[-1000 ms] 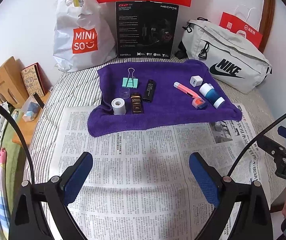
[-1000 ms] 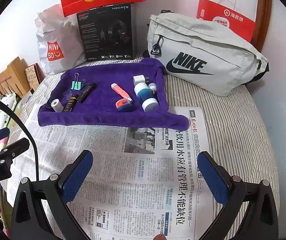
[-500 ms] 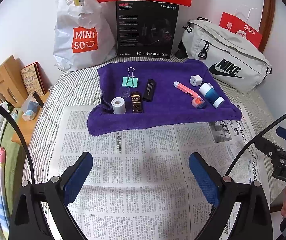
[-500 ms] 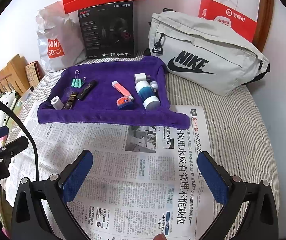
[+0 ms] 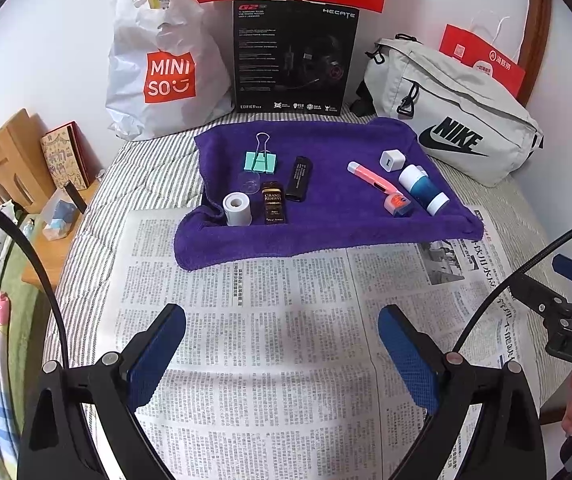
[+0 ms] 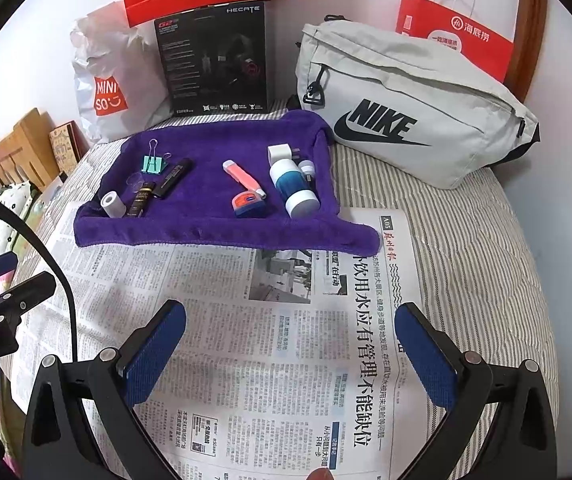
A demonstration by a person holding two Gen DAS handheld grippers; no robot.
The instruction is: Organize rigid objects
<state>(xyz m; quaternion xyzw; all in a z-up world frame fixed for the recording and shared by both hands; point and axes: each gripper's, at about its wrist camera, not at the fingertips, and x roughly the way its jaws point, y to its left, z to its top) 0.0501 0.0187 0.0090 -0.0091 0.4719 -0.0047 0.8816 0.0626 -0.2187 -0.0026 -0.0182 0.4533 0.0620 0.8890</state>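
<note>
A purple towel (image 5: 325,224) (image 6: 206,228) lies at the far side of the newspaper and carries several small items: a green binder clip (image 5: 261,161), a white tape roll (image 5: 237,208), a dark Grand Reserve box (image 5: 273,202), a black stick (image 5: 299,178), a pink pen (image 5: 369,178), an orange tape measure (image 6: 248,205), a white charger cube (image 5: 392,159) and a blue-and-white bottle (image 6: 293,188). My left gripper (image 5: 282,346) is open and empty over the newspaper. My right gripper (image 6: 289,346) is open and empty too, short of the towel.
A newspaper (image 5: 270,360) covers the striped bed. At the back stand a Miniso bag (image 5: 162,64), a black Hecate box (image 5: 293,56), a grey Nike bag (image 6: 405,108) and red paper bags (image 6: 457,32). A wooden shelf (image 5: 10,160) is at the left.
Both grippers have drifted slightly forward toward the towel and stay open and empty. No object on the towel has moved.
</note>
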